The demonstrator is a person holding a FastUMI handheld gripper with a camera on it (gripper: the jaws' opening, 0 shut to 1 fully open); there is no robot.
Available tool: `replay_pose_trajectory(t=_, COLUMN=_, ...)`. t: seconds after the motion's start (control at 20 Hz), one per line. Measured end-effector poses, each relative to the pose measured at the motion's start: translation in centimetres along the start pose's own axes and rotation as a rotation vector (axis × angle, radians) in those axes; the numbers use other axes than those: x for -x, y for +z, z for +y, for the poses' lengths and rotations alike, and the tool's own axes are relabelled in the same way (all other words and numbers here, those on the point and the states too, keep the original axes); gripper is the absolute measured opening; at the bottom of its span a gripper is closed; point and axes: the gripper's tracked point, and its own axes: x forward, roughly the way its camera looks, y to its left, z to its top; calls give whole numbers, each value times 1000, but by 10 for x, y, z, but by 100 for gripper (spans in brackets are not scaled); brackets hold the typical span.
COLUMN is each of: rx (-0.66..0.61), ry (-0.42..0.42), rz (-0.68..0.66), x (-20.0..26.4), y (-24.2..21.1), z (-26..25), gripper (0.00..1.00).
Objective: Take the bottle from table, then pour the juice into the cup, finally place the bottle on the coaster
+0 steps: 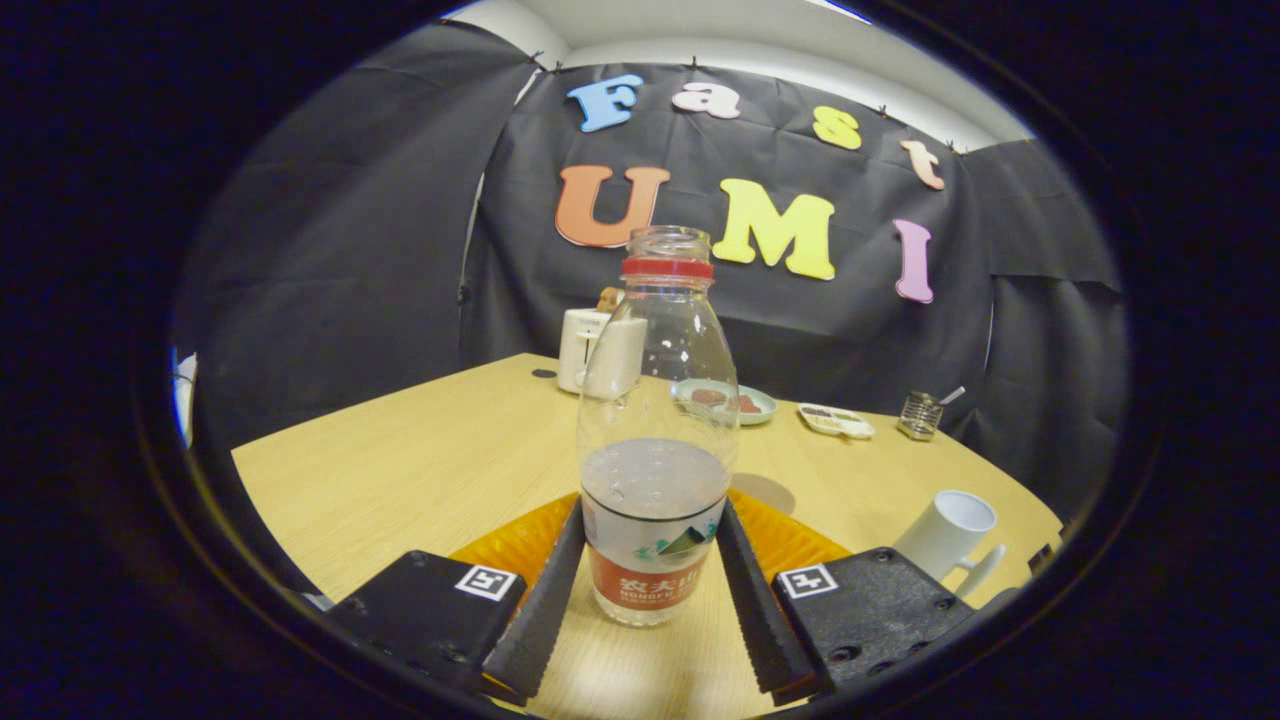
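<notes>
Your gripper [652,560] sits in the lower middle of the frame with its two fingers on either side of the bottle [655,440]. Both fingers lie against the lower part of the bottle, at the label, so it looks clenched on it. I cannot tell how firmly it presses.

The bottle stands upright in the centre of the frame, its cap off and a red ring at the neck. The liquid fills less than half of it. Its base seems to be near the front edge of the orange coaster [520,545], which spreads behind the fingers. Whether the base rests on the wooden table [400,460], on the coaster, or hangs a little above, I cannot say. This scene fits a bottle just taken before pouring, and also a bottle being put down after it.

The white cup [945,535] is at the lower right, apart from the bottle.

The bottle is probably light, thin plastic. It will likely dent under a hard squeeze, and the smooth wall may slip. The label band, low on the body, seems a good place to hold. Because the mouth is open, keep it upright while moving.
</notes>
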Motion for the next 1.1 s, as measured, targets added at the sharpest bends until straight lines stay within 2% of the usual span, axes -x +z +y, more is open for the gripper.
replay_pose_trajectory(t=0.15, rx=-79, ry=38, rz=-24, x=20, y=23, z=-3, gripper=79)
replay_pose_trajectory(t=0.4, rx=-288, ry=78, rz=-18, x=43, y=48, z=-22, gripper=78)
replay_pose_trajectory(t=1.1, rx=-1107, ry=205, rz=-4, x=47, y=32, z=-82, gripper=77)
